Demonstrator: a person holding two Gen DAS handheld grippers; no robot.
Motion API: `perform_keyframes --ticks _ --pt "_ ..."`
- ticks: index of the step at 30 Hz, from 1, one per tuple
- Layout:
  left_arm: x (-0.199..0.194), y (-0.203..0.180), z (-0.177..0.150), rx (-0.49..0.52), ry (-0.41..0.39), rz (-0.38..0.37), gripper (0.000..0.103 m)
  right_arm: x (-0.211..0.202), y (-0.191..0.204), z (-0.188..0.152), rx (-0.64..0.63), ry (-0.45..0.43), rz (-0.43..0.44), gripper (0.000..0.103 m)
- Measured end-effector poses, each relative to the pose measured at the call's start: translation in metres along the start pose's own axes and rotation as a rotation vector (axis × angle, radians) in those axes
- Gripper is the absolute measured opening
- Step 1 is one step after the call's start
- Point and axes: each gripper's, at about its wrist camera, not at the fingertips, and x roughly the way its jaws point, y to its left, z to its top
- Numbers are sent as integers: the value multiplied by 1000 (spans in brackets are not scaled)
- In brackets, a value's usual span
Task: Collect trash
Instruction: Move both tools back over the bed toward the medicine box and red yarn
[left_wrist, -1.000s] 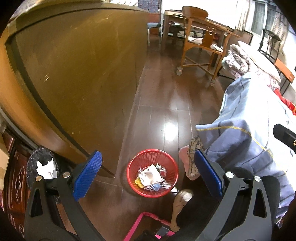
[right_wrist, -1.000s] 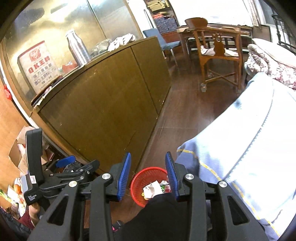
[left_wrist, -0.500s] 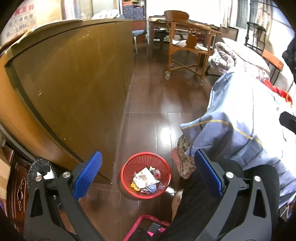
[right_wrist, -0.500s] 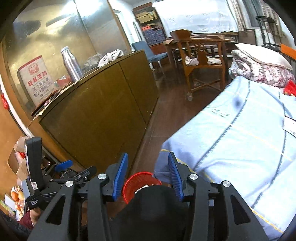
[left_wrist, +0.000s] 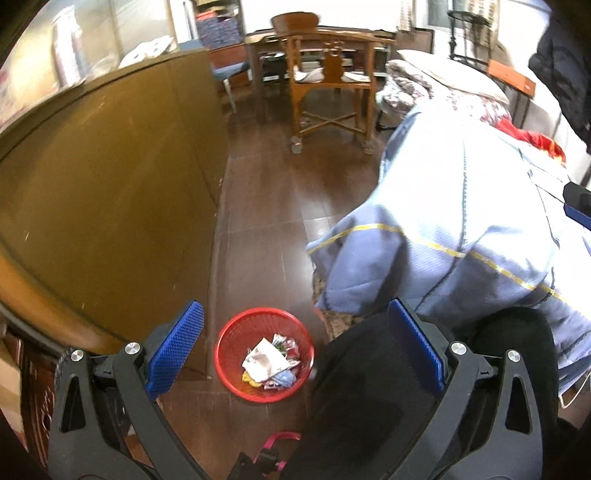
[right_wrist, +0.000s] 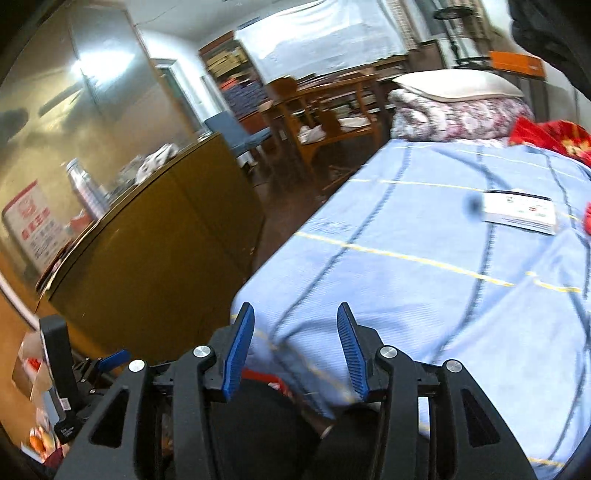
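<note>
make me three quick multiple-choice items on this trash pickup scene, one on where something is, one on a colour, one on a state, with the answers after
1. Where does the trash basket stand?
A. on the bed
B. on the floor beside the wooden cabinet
C. on the chair

2. What colour is the basket?
A. red
B. green
C. white

3. What state is the left gripper in?
A. shut on a wrapper
B. shut with nothing in it
C. open with nothing in it

Answers:
1 B, it sits on the dark floor by the cabinet.
2 A, its mesh wall is red.
3 C, the blue pads stand far apart with nothing between them.
</note>
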Motion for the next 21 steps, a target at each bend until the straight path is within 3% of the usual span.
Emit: perform_keyframes --ticks 21 --pt "39 -123 42 216 4 -108 96 -17 -139 12 228 -80 -146 47"
